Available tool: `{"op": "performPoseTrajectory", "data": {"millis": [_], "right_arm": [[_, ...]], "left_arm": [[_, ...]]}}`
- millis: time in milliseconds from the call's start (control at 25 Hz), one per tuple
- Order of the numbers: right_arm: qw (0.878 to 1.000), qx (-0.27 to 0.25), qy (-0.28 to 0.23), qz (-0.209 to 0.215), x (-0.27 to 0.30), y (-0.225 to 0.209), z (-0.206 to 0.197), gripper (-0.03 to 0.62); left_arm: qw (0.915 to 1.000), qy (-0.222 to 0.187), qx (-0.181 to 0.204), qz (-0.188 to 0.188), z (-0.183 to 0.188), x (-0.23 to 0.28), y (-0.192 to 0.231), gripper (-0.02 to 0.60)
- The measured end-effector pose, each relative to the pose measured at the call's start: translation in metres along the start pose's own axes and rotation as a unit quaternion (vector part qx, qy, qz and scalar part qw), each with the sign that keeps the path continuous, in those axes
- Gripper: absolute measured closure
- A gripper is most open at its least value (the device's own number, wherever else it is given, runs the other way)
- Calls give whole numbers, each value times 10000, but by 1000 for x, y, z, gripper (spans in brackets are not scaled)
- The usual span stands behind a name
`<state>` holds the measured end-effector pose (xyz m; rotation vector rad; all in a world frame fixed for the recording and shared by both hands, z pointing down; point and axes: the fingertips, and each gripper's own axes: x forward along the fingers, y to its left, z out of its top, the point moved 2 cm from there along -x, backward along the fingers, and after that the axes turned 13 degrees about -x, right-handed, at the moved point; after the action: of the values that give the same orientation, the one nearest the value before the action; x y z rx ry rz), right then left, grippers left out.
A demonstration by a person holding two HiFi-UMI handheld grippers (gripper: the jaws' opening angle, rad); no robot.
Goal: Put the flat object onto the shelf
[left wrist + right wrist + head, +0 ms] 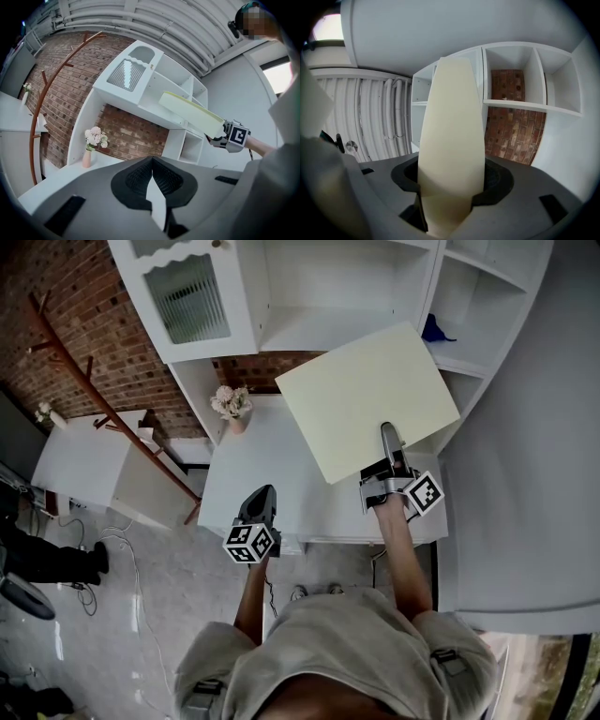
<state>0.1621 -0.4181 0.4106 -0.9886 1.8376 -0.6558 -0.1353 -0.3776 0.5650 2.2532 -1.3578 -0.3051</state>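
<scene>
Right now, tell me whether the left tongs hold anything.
No, the left tongs meet tip to tip, empty; the right tongs hold the flat board.

Before shelf (pixel 328 329), above table (pixel 251 486): board (pixel 361 399)

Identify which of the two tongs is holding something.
The right tongs, clamped on the cream flat board; the left tongs are closed on nothing.

place: home-style room | cues: brick wall (pixel 56 324), white shelf unit (pixel 319 329), flower vase (pixel 232 409), wooden coat rack (pixel 31 150)
</scene>
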Motion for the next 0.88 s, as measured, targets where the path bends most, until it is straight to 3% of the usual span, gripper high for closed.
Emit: {"op": "performPoseTrajectory", "data": {"millis": [880], "right_arm": [[9980,339,-76,-534,84,-29,0,322]], "left_arm": [[9994,-165,-85,302,15,-14,30,566]]}}
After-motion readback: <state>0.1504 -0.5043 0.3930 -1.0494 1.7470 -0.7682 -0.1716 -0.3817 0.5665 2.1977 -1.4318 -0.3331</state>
